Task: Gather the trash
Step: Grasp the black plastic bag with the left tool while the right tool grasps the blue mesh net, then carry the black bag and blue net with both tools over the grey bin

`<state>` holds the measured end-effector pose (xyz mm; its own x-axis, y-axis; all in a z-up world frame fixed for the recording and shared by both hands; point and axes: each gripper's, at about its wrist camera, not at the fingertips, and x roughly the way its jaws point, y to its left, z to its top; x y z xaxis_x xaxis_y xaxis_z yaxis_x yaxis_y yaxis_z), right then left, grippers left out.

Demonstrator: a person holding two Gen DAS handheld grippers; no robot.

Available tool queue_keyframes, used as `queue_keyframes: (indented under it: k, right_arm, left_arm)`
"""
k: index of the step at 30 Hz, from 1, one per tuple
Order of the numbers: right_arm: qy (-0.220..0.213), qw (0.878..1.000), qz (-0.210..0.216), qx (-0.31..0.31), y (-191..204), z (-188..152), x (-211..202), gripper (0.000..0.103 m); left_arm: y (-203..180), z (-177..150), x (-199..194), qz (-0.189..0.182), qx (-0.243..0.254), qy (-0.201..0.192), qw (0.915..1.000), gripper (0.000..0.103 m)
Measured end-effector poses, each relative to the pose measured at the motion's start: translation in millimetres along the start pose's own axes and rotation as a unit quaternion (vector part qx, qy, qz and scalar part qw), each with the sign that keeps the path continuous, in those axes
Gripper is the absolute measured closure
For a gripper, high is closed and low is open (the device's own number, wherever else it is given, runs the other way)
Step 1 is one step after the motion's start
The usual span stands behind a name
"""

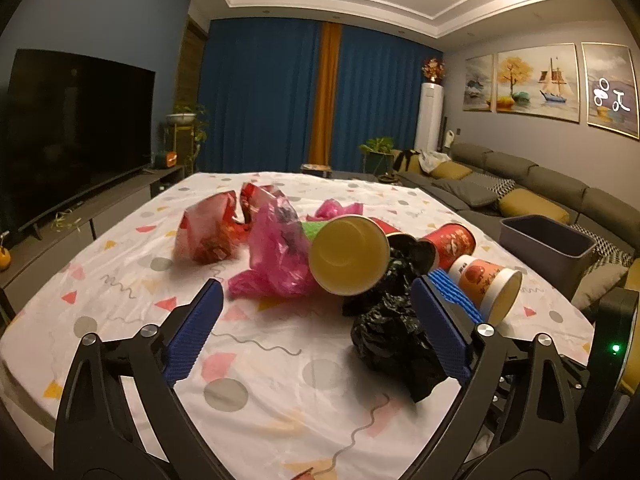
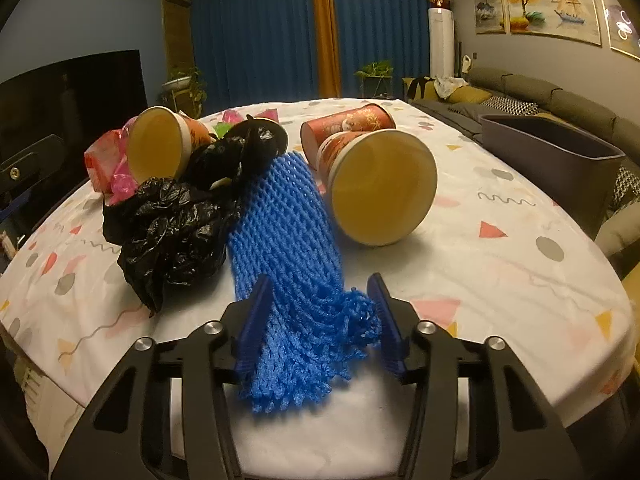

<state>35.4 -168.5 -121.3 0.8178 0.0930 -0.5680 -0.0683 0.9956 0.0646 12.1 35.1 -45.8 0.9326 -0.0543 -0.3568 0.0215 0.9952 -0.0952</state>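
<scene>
Your right gripper (image 2: 318, 320) is the nearer one. The blue foam mesh fruit sleeve (image 2: 288, 240) lies straight ahead of it at lower centre of the right wrist view, with its long axis running away from you toward the upper middle of the frame. Its frayed near end sits between the two blue ribbed pads, which stand part way apart on either side of the mesh and have not yet pinched it flat, so I judge the sleeve bracketed, not gripped. It is soft, springy netting, and it will squash a good deal before the pads bite.

Just to its left, touching it, is the crumpled black plastic bag (image 2: 172, 232), thin and glossy. To its right lies the tipped paper cup with an orange print and tan inside (image 2: 380, 188), its mouth facing you.

The dark grey plastic bin (image 2: 552, 148) stands off the table edge at right, beside the sofa.

Your left gripper (image 1: 316, 320) is spread wide and empty over the patterned white tablecloth (image 1: 260, 380), with the same black bag just inside its right pad.
</scene>
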Motion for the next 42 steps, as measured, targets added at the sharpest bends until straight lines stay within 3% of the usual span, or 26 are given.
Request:
queue_keyframes:
  k: [4, 7, 9, 16, 23, 28, 33, 42]
  right_arm:
    - [0.002, 1.0, 0.018, -0.012, 4.4, -0.5, 0.9, 0.084]
    - [-0.001, 1.0, 0.02, -0.023, 8.4, -0.6, -0.3, 0.089]
    - [-0.009, 1.0, 0.018, -0.021, 7.7, 1.5, -4.8, 0.09]
    - [-0.069, 0.997, 0.008, -0.034, 10.4, 21.6, -33.3, 0.09]
    - [-0.099, 0.994, 0.008, -0.045, 12.9, 34.2, -50.4, 0.09]
    - [-0.108, 0.993, 0.01, -0.044, 10.5, 35.8, -56.0, 0.09]
    - [-0.106, 0.994, 0.011, -0.038, 5.2, 37.7, -56.3, 0.09]
    - [-0.118, 0.993, 0.006, -0.021, -4.6, 42.1, -65.8, 0.09]
  left_arm:
    - [-3.9, -3.3, 3.4, -0.012, 0.003, 0.006, 0.9999, 0.017]
    - [-6.4, -6.0, 6.5, -0.023, 0.004, 0.014, 0.9996, 0.022]
    - [-7.3, -7.3, 9.0, -0.029, 0.004, 0.02, 0.9994, 0.028]
    - [-17.7, -11.8, 27.7, -0.058, 0.014, 0.044, 0.9973, 0.031]
    - [-26.0, -16.6, 66.0, -0.085, 0.007, 0.105, 0.9909, 0.042]
    - [-26.1, -20.8, 80.3, -0.11, -0.003, 0.131, 0.9853, 0.075]
    - [-26.4, -22.7, 80.0, -0.121, -0.007, 0.125, 0.9847, 0.092]
    - [-24.7, -1.2, 33.7, -0.141, -0.01, 0.076, 0.987, 0.093]
